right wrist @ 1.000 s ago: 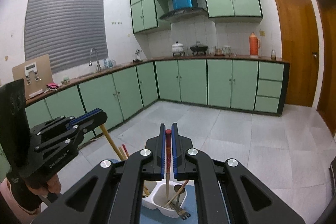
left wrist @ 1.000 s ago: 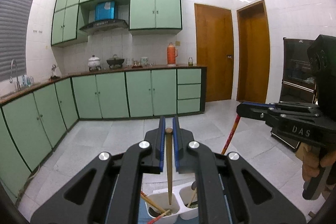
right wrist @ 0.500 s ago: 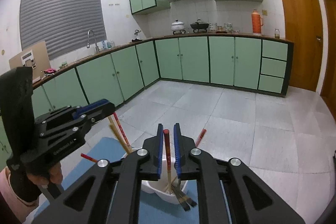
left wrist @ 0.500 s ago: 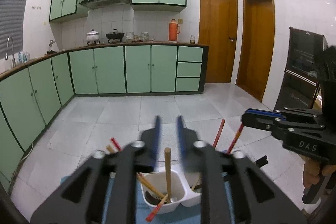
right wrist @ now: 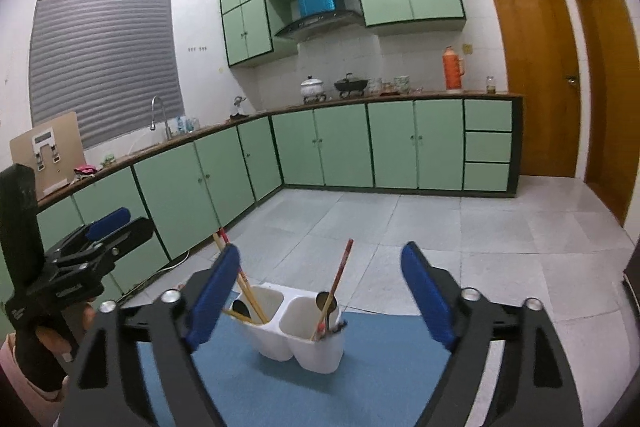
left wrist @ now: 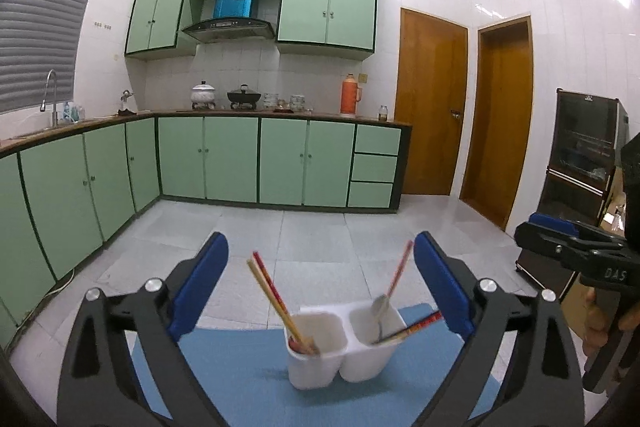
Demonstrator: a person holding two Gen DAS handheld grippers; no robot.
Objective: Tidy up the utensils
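Blue mat (left wrist: 248, 379), one two-cup holder (left wrist: 344, 343), both tools (left wrist: 320, 291) (right wrist: 320, 291) spread apart, empty.

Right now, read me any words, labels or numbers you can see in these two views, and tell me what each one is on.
"DAS": white letters on the black body of the right gripper, seen from the left wrist view.
Left gripper: white lettering on its body, too blurred to read.
Blue box above the range hood: pale label, too small to read.
Dark cabinet: small emblem on top, unreadable.
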